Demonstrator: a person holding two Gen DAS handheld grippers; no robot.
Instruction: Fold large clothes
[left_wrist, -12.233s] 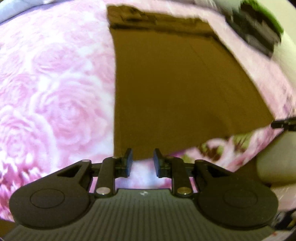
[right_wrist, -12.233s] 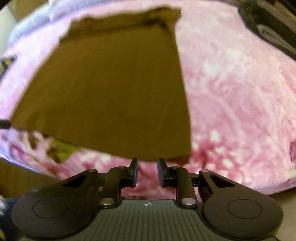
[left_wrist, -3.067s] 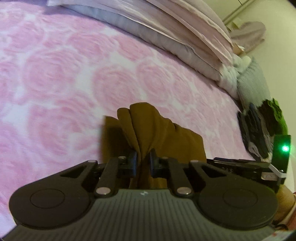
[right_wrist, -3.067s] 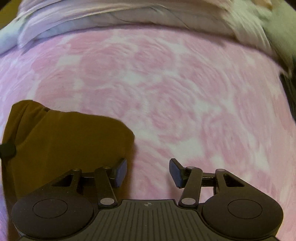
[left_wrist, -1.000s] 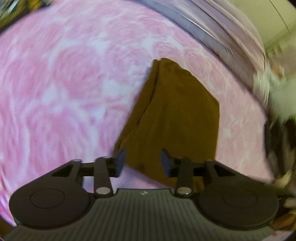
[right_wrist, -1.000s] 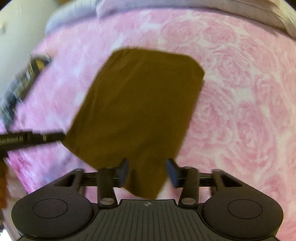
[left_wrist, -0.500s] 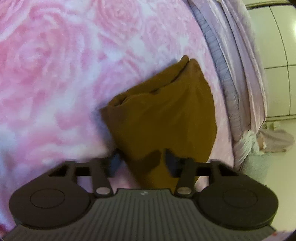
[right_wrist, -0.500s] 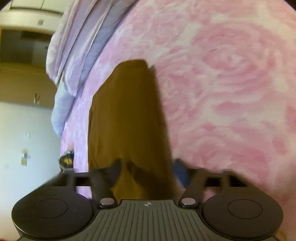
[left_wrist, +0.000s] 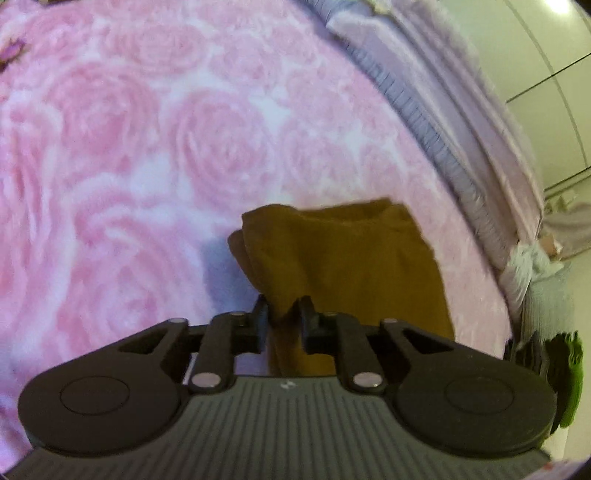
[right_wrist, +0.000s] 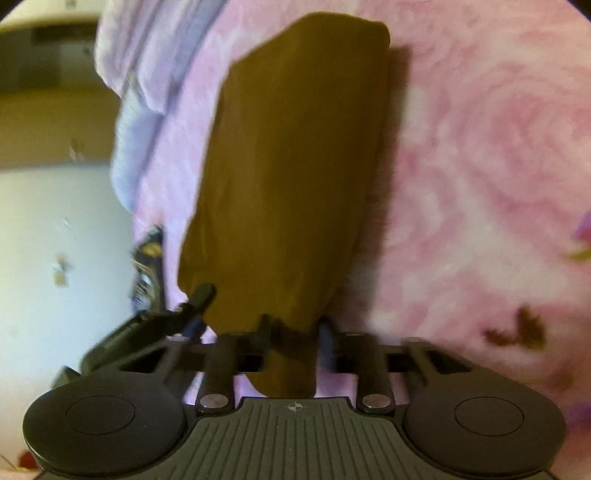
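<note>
A brown garment (left_wrist: 347, 266), folded small, hangs just over the pink rose-patterned blanket (left_wrist: 147, 147). My left gripper (left_wrist: 282, 317) is shut on its near left corner, with bunched layers rising above the fingers. In the right wrist view the same brown garment (right_wrist: 291, 166) stretches away as a long panel, and my right gripper (right_wrist: 293, 330) is shut on its near end, cloth filling the gap between the fingers. The left gripper's black tip (right_wrist: 201, 293) shows at the garment's left corner in that view.
Lilac and grey bedding (left_wrist: 461, 122) is piled along the far edge of the bed. A stack of dark and green clothes (left_wrist: 557, 376) lies at the right edge. Pale bedding (right_wrist: 147, 92) and a light wall (right_wrist: 55, 240) lie to the left in the right wrist view.
Both grippers went from open around the garment's near edge to shut on it. The garment is now lifted and drawn taut between them.
</note>
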